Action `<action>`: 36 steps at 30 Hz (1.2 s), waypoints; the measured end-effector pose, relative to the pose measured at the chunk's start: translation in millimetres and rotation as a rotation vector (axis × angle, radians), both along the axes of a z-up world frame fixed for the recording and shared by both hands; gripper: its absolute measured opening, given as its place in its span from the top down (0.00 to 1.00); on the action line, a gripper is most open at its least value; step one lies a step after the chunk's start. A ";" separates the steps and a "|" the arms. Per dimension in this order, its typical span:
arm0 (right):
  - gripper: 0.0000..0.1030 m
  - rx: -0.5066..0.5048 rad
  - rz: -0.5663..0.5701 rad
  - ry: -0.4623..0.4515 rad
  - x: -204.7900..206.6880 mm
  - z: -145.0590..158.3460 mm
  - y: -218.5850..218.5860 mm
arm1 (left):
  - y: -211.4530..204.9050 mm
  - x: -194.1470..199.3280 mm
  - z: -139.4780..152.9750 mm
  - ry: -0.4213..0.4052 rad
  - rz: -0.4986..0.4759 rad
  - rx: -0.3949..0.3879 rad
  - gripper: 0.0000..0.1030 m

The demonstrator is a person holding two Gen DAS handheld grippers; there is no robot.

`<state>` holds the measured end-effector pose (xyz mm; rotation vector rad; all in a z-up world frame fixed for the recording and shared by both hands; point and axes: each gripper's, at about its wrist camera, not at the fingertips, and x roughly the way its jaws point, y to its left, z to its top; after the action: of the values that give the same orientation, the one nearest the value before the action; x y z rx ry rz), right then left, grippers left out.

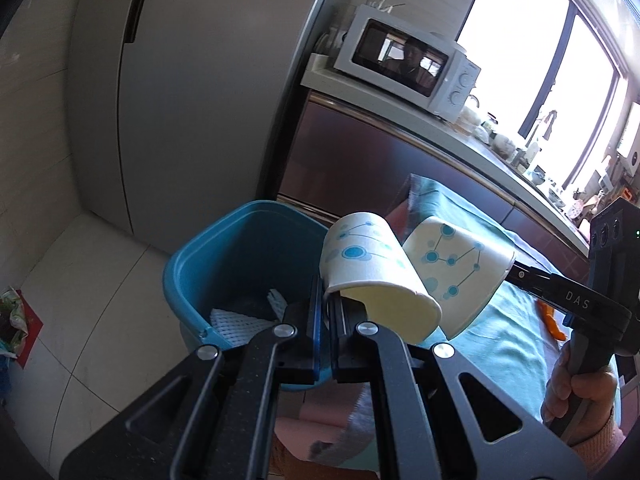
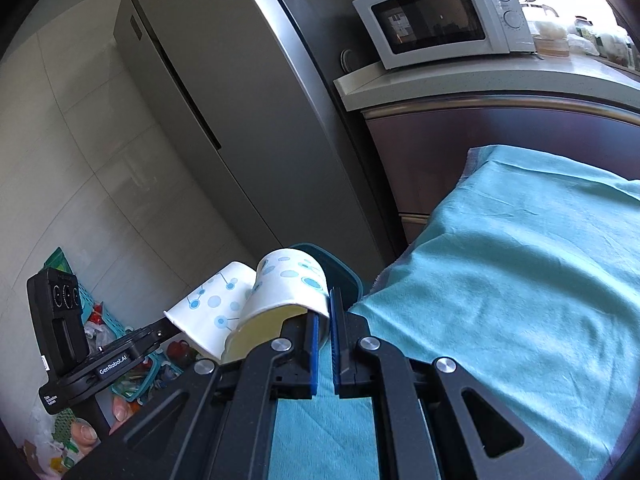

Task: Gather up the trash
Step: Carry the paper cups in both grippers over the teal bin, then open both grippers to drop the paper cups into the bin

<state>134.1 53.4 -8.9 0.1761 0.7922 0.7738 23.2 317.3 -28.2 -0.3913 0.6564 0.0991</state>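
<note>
My left gripper (image 1: 326,304) is shut on the rim of a white paper cup with blue dots (image 1: 368,264), held tilted over the right edge of a blue trash bin (image 1: 224,256). My right gripper (image 2: 325,316) is shut on the rim of a second paper cup (image 2: 288,284), which touches the first cup (image 2: 212,308). In the left wrist view the second cup (image 1: 456,268) hangs beside the first, above the table's edge, with the right gripper (image 1: 516,270) behind it. White foam netting (image 1: 240,318) lies in the bin. Only the bin's rim (image 2: 340,268) shows in the right wrist view.
A teal cloth (image 2: 500,280) covers the table on the right. A grey fridge (image 1: 180,100) stands behind the bin. A white microwave (image 1: 408,64) sits on the counter. A teal basket of clutter (image 2: 132,356) stands on the floor. An orange item (image 1: 554,326) lies on the cloth.
</note>
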 end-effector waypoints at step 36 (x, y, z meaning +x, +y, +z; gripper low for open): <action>0.89 -0.130 0.119 0.151 46.9 -47.4 87.7 | 32.4 54.7 -54.8 0.170 0.106 0.039 0.90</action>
<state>181.0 141.1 -56.3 0.0717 1.0003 0.8248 77.9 349.8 -83.0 -0.3824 0.8002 0.2474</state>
